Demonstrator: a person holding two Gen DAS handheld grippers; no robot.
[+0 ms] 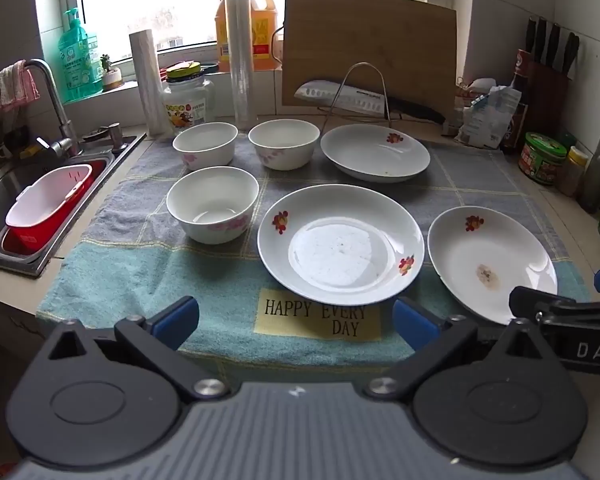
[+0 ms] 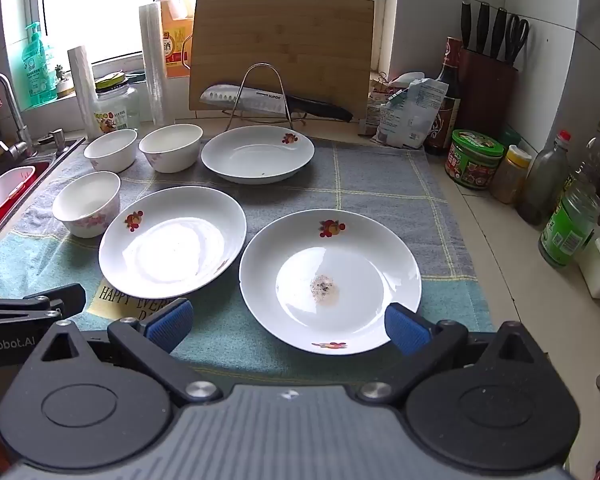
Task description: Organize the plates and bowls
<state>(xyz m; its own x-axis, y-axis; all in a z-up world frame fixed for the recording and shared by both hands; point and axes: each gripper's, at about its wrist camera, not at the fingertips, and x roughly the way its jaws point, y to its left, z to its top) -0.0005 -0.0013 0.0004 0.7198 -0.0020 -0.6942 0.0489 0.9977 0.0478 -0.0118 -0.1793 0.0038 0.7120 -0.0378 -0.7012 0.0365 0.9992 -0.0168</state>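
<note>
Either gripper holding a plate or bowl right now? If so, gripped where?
Nothing is held. The left gripper and right gripper are both wide open above the towel, fingers clear of the plates and bowls.

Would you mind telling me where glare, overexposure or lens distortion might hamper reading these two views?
Left wrist view: the window is blown out white, the middle plate carries a broad glare patch, and the fisheye bends the edges. Right wrist view: the window is equally overexposed, glare washes the left plate, yet the stain on the near plate stays sharp.
</note>
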